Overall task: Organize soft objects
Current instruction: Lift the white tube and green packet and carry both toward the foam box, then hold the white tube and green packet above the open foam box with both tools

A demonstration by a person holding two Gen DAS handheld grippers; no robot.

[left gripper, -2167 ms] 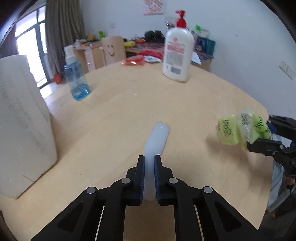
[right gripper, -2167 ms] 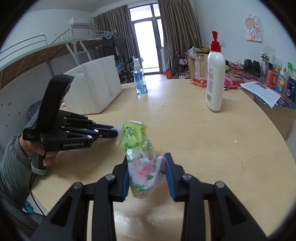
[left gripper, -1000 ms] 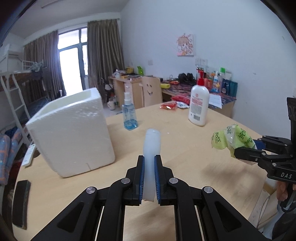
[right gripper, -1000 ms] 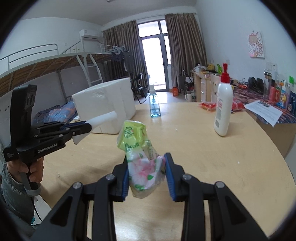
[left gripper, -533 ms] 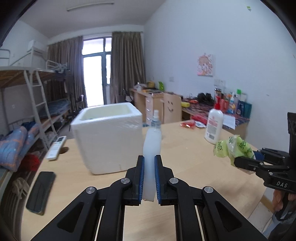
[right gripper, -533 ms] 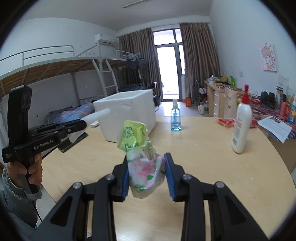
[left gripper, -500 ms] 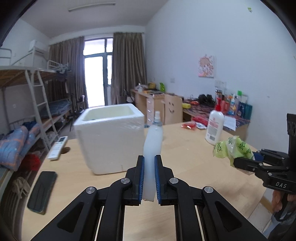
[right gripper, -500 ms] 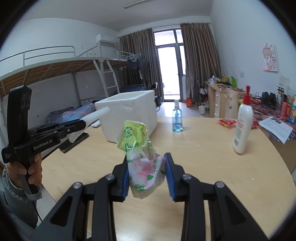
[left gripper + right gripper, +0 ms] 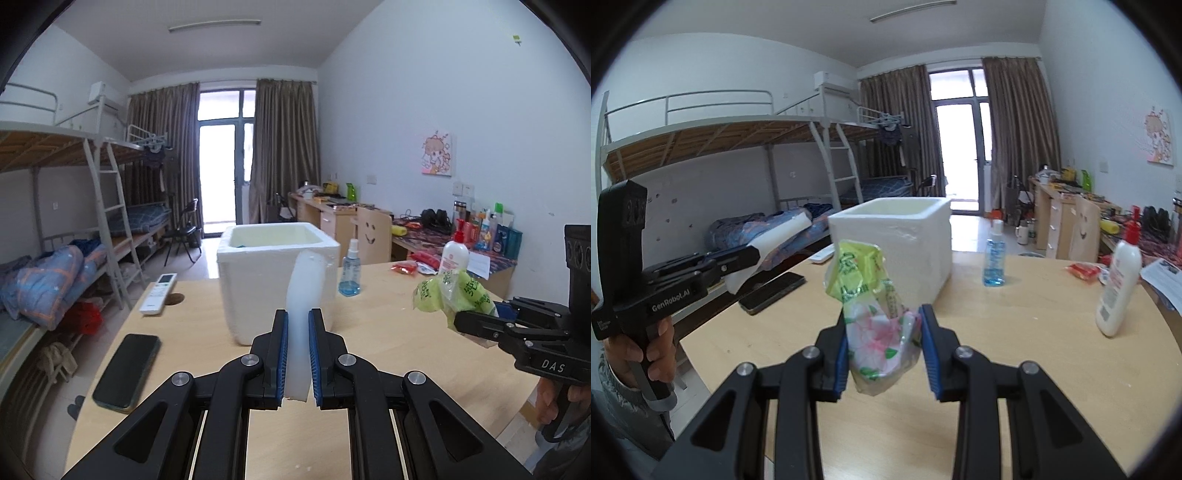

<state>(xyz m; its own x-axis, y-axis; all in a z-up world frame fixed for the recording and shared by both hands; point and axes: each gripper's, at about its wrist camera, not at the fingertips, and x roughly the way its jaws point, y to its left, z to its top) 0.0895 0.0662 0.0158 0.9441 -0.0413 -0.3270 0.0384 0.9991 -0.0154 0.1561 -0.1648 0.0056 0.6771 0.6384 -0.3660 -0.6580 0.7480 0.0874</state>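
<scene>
My left tool (image 9: 297, 356) is clamped on a white foam strip (image 9: 303, 295), my right tool (image 9: 884, 349) on a tissue pack (image 9: 875, 310), both held above the table (image 9: 1052, 387) near the foam box (image 9: 266, 280).

Foam box (image 9: 277, 266) on table (image 9: 388, 332), phone (image 9: 127, 369) left, spray bottle (image 9: 350, 273) right

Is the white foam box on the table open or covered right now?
Open. The white foam box has no lid: its rim and inner walls show from above in both wrist views. Contents mostly hidden.
</scene>
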